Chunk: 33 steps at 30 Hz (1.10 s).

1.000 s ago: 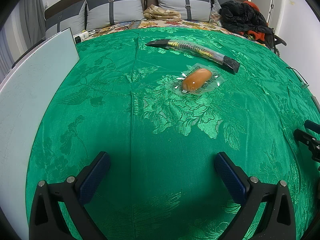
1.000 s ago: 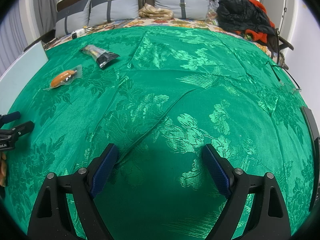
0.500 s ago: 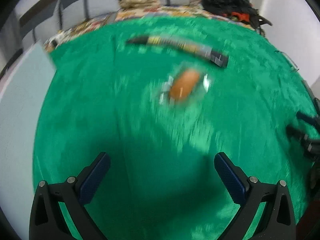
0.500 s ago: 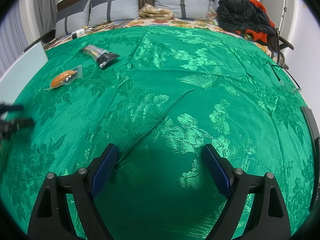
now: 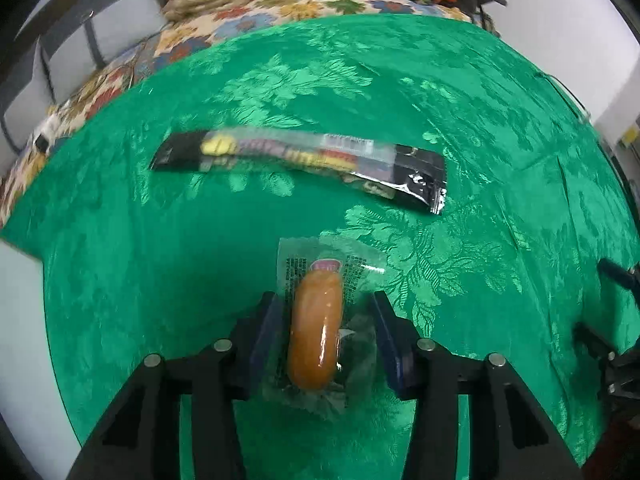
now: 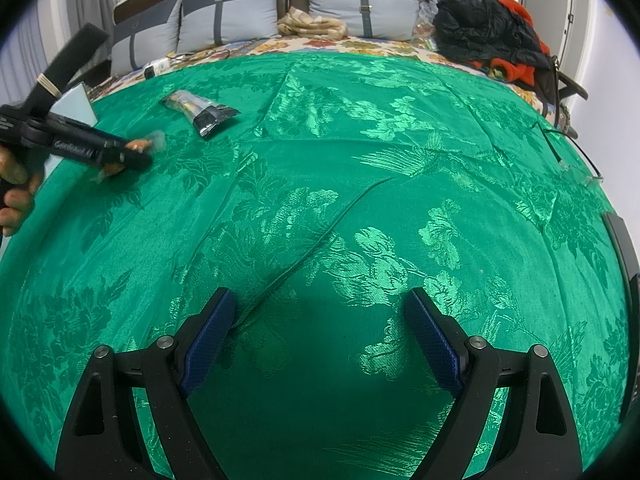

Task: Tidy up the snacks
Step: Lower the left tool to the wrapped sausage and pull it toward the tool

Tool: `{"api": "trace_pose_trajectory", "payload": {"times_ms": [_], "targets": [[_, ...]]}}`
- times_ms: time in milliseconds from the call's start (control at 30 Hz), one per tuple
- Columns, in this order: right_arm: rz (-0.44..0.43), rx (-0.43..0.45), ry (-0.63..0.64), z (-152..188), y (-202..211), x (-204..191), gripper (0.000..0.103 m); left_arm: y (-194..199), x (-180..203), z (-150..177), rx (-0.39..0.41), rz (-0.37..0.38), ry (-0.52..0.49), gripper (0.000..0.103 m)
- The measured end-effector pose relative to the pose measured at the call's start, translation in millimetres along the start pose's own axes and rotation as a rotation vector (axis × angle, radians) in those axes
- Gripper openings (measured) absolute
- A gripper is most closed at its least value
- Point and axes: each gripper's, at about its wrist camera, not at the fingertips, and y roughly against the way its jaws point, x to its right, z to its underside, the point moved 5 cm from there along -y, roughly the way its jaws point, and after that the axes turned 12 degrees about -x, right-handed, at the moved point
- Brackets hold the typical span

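left hand-held gripper [image 5: 325,332] | closing round sausage pack [image 5: 316,332] | long axis along fingers

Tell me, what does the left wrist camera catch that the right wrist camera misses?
Only the left wrist view shows the print on the sausage packet lying between the left gripper, whose jaws have just been closing. Only the right wrist view shows the open right gripper, the person's hand and the grey pillows. Both show the long snack bar and the green bedspread.
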Motion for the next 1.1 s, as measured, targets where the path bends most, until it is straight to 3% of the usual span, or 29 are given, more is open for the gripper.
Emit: {"api": "trace_pose_trajectory", "payload": {"times_ms": [133,300,467,633,733,867,1100], "targets": [[0.000,0.000,-0.001,0,0,0,0.090,9,-3,23,0.034,-0.034,0.038,0.039],[-0.001,0.000,-0.001,0,0,0,0.090,24,-30,96,0.067,-0.070,0.274,0.040],[0.000,0.000,-0.001,0,0,0,0.090,39,-42,159,0.121,-0.190,0.409,0.042],[0.000,-0.001,-0.002,0,0,0,0.090,24,-51,170,0.182,-0.124,0.454,0.061],[-0.001,-0.001,-0.003,0,0,0,0.090,13,-45,161,0.197,-0.119,0.395,0.091],[-0.001,-0.001,-0.003,0,0,-1,0.090,6,-45,154,0.216,-0.127,0.369,0.102],[-0.001,-0.001,-0.003,0,-1,-1,0.090,9,-51,152,0.247,-0.140,0.388,0.103]]}}
